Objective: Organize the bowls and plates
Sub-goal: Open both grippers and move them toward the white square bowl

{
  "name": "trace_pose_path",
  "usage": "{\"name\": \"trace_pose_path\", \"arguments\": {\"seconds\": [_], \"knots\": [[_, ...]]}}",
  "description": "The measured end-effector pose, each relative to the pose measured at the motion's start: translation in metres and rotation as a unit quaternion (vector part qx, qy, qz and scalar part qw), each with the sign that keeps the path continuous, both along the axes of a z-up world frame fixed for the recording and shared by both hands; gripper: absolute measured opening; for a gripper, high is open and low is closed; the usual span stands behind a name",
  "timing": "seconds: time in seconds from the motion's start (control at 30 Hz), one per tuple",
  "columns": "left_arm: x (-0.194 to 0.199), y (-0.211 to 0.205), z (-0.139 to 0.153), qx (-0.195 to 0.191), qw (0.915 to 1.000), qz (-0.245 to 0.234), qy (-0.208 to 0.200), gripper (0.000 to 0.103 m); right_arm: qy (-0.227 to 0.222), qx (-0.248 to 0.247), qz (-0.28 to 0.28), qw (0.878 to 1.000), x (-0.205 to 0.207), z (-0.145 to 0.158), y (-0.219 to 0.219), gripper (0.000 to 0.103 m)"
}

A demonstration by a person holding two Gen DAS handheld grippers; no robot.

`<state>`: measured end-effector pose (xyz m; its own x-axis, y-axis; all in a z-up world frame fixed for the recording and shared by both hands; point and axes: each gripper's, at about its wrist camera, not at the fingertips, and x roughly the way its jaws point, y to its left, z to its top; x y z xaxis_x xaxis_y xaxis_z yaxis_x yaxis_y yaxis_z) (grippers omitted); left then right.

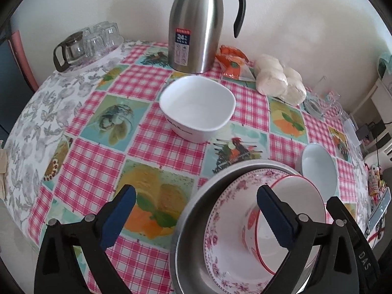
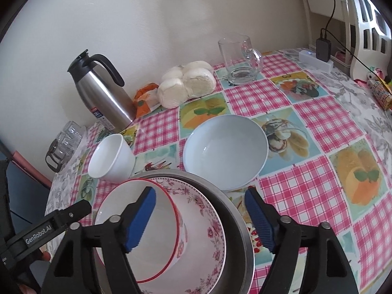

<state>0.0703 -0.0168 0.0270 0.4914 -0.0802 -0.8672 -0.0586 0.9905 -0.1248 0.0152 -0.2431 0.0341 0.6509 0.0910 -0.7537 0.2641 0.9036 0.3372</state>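
- The left tool (image 1: 196, 208) is being held released, its blue pads (image 1: 122, 218) spread wide – one pad over the checked cloth, the other (image 1: 274, 215) over the red-rimmed bowl (image 1: 294, 196), with nothing pressed between them.
- The right tool (image 2: 199, 210) is likewise being held released; one pad (image 2: 142, 220) is being seen over the red-rimmed bowl's opening, the other (image 2: 259, 220) outside the metal pan's rim, neither gripping.
- The red-rimmed bowl is being carried inside the pink floral plate (image 1: 220, 220), tilted on its side, and that plate is being carried inside the metal pan (image 1: 193, 232) at the near edge of the surface (image 1: 152, 147).
- A square white bowl (image 1: 197, 107) is being left upright on the cloth, well apart from the pan, in front of the steel thermos jug (image 1: 196, 24).
- A pale blue bowl (image 2: 225, 147) is being left upright just beside the pan's far rim.
- Behind it, a bag of white buns (image 2: 186, 83), an orange packet (image 2: 144, 98) and a clear glass mug (image 2: 238, 58) are being kept near the wall.
- A tray of upturned glasses with a small glass pot (image 1: 85, 44) is being kept at the far left corner.
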Motion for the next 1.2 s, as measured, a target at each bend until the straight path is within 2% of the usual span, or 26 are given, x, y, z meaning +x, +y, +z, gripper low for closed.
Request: {"name": "trace_pose_path", "arguments": {"seconds": [0.1,0.17,0.33,0.47,0.63,0.93,1.1,1.2], "knots": [[0.001,0.001,0.001,0.002,1.0000,0.002,-0.003,0.099,-0.008,-0.002,0.009,1.000,0.000,0.001,0.003,0.098],[0.001,0.001,0.001,0.001,1.0000,0.004,-0.004,0.099,-0.013,-0.004,0.015,1.000,0.000,0.002,0.005,0.103],[0.000,0.004,0.004,0.000,0.9998,0.011,-0.018,0.099,-0.019,-0.010,0.016,1.000,0.000,0.003,0.007,0.103],[0.000,0.005,0.011,0.005,0.9988,0.017,-0.047,0.099,-0.026,-0.012,0.013,1.000,-0.001,0.006,0.005,0.103],[0.002,0.007,0.018,0.017,0.9964,0.024,-0.079,0.099,-0.040,-0.028,0.016,0.999,-0.002,0.018,0.009,0.103],[0.008,0.014,0.033,0.014,0.9917,0.021,-0.126,0.099,-0.053,-0.051,0.030,0.997,-0.002,0.036,0.025,0.103],[0.016,0.023,0.036,0.020,0.9901,0.037,-0.134,0.099,-0.053,-0.082,0.023,0.995,0.001,0.043,0.036,0.103],[0.022,0.031,0.035,0.009,0.9897,0.045,-0.136,0.099,-0.046,-0.099,0.028,0.994,0.007,0.043,0.043,0.103]]}}
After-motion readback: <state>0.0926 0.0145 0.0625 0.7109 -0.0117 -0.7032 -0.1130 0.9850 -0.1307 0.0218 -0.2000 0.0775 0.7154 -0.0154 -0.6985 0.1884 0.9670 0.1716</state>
